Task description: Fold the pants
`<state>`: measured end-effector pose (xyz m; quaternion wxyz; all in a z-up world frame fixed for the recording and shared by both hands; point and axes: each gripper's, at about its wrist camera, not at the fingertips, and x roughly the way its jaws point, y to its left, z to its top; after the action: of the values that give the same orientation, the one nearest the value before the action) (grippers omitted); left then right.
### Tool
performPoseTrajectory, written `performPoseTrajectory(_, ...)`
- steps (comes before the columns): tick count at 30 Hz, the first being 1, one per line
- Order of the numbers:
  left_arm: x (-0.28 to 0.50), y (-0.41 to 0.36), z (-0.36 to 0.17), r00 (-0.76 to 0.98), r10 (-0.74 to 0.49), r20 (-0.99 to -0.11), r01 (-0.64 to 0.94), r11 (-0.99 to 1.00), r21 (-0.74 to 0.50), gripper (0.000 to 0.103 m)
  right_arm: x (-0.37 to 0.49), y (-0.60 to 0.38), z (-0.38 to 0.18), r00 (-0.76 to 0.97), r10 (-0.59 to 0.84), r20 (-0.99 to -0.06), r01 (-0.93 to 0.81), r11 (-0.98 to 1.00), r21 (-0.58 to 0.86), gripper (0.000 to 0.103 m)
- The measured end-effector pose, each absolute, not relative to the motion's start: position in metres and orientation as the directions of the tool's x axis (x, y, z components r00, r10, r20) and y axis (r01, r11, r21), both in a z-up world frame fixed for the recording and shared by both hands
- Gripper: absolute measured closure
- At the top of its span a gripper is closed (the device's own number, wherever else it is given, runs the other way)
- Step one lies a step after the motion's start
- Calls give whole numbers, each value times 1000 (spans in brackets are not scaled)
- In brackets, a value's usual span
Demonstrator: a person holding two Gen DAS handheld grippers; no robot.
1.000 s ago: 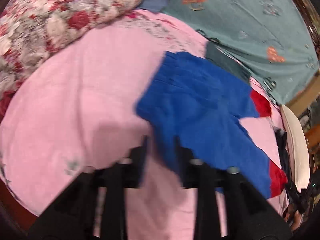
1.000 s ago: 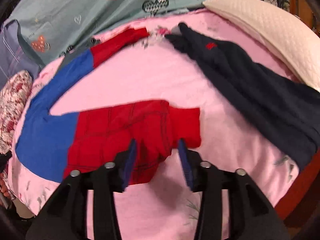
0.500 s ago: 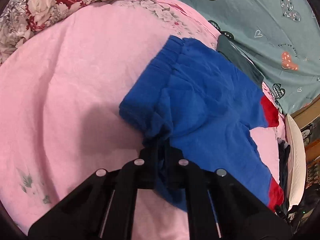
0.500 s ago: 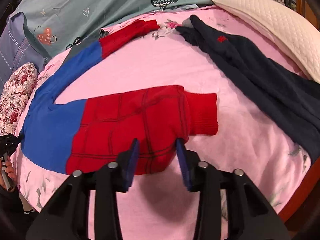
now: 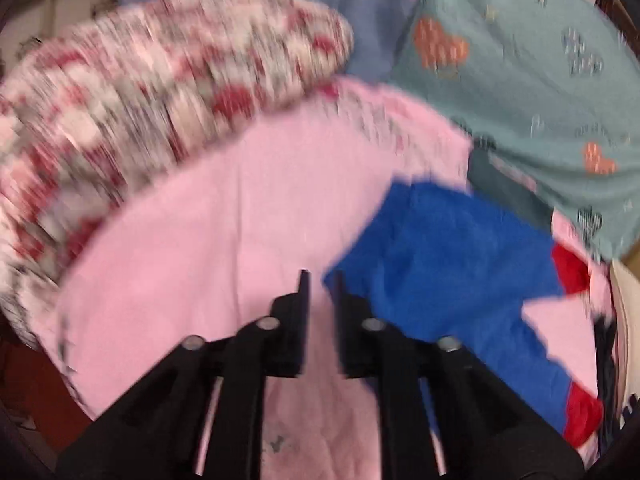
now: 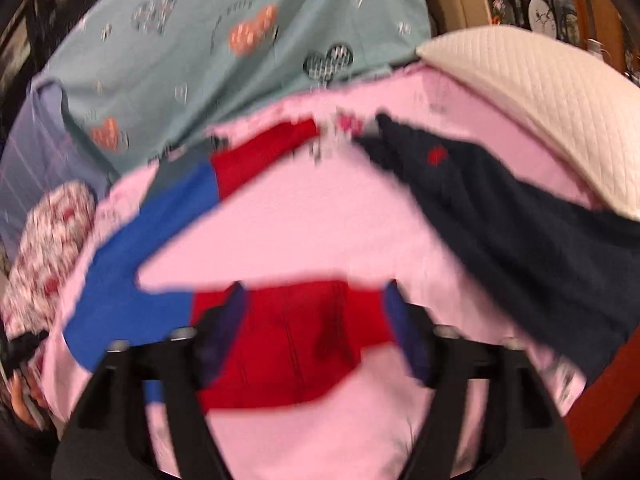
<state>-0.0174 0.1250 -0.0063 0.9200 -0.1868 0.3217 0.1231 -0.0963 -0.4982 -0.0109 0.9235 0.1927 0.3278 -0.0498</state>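
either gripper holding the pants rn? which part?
Nothing held. Left gripper has a narrow gap showing only pink sheet, beside the blue waist corner of the pants. Right gripper is wide open over the red lower leg.

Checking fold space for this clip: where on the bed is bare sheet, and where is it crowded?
Bare pink sheet lies between the floral pillow and the pants waist. A second bare wedge sits between the two pant legs. Crowded: the dark garment and white pillow fill one side, the teal bedding the far edge.
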Motion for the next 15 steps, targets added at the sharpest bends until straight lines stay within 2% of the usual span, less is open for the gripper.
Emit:
performPoseTrajectory(1,-16,119,11,796,115,-595,-331,904,-269,55,-77,-504,3,802,55,-594,197,916,350,12)
performPoseTrajectory(3,3,96,27,818,53,-572,-248,931,-268,52,-32,-508,12,797,93,-597,171,913,370,12)
performPoseTrajectory(7,64,26,14,764,-162,-624,-48,951,-304,48,95,-512,-13,732,200,-651,188,860,475,12)
performPoseTrajectory(10,109,-19,-21,693,-190,-695,8,967,-256,48,172,-511,-40,693,204,-691,256,826,501,15)
performPoseTrajectory(12,131,-26,-47,641,-174,-747,-18,970,-242,48,215,-513,-58,672,210,-710,291,807,514,19)
performPoseTrajectory(14,144,-19,-63,605,-164,-779,-59,967,-249,48,239,-513,-71,650,167,-741,335,813,477,35)
performPoseTrajectory(15,148,-15,-69,592,-159,-790,-71,966,-248,48,249,-514,-79,640,179,-748,340,807,483,56)
